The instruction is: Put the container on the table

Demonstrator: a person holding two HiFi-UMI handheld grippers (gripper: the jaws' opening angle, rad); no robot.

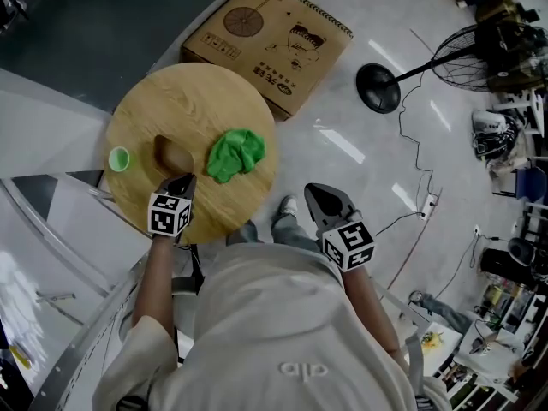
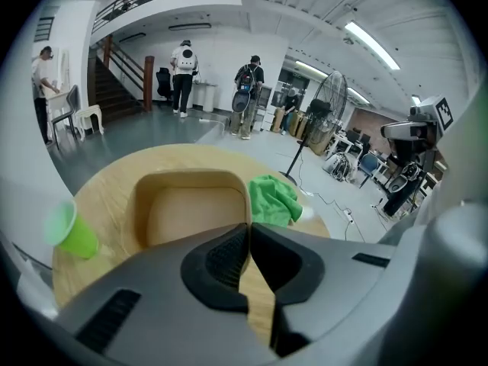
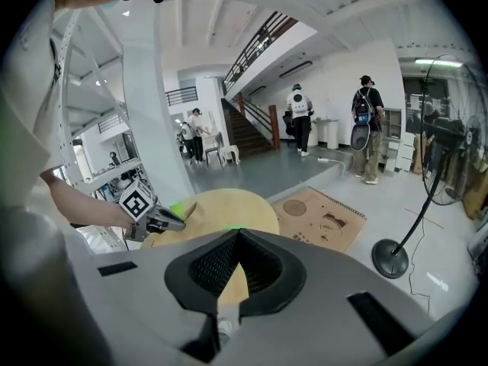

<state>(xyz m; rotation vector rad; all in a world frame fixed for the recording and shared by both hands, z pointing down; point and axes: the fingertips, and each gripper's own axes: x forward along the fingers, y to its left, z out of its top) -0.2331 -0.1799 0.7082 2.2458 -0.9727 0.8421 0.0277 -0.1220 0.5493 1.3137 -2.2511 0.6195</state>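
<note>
Container [image 1: 171, 154] down on round table [image 1: 197, 92], or just short of it, beside green cloth [image 1: 235, 152]. Left gripper [image 1: 181, 180] pinched tight on container rim. Right gripper [image 1: 318, 195] closed, empty, off table. Placement step judged nearly complete. Next: confirm seating, release.

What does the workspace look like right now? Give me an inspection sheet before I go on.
Surface: round wooden table, wood bare around three things.
Job's things: tan container at the table's near left; whether it fully rests there cannot be told.
Clutter: green cup left of the container; green cloth to its right.
Grippers: left gripper shut on the container's near rim; right gripper shut, empty, off the table over the floor.
Cables: cable across the floor to a power strip.
Surroundings: cardboard box flat on the floor beyond the table; fan; people in the background.
</note>
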